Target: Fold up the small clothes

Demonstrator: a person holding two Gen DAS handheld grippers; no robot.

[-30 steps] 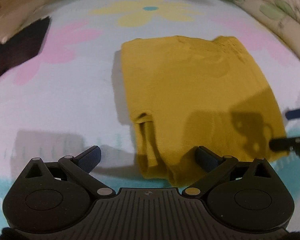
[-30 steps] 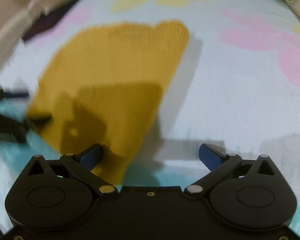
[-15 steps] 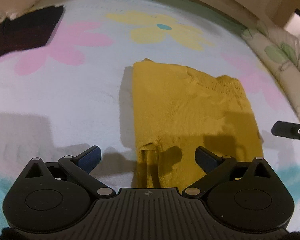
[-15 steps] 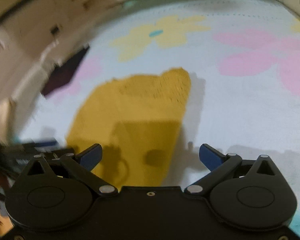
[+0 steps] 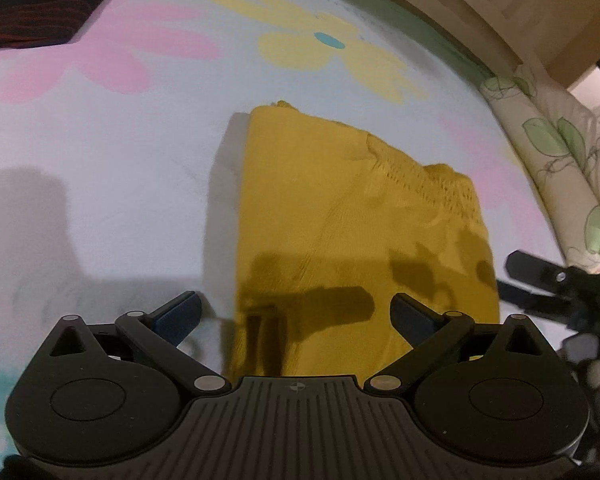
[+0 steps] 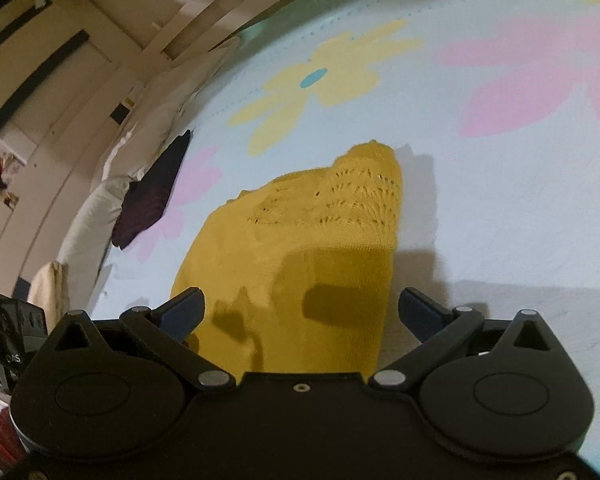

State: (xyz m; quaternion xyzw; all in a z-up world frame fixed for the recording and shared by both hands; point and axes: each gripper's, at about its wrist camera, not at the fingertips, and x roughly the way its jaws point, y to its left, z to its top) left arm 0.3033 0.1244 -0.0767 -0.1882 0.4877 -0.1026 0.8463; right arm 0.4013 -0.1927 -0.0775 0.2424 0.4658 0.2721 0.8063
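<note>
A folded mustard-yellow knit garment (image 5: 352,232) lies flat on a pale bedsheet with pink and yellow flowers (image 5: 100,184). My left gripper (image 5: 296,314) is open and empty, held above the garment's near edge. My right gripper (image 6: 300,312) is open and empty, above the same garment (image 6: 312,248) at its near end. The right gripper also shows at the right edge of the left wrist view (image 5: 556,284). The garment's lace-patterned part (image 6: 340,200) lies at its far end.
A dark folded cloth with red lines (image 5: 40,12) lies at the far left of the sheet, also in the right wrist view (image 6: 152,196). A leaf-patterned pillow (image 5: 560,152) borders the right side. White pillows (image 6: 96,216) and a wall stand at the left.
Both grippers have lifted and pulled back from the garment, so it looks smaller and farther. The garment stays folded and has not moved.
</note>
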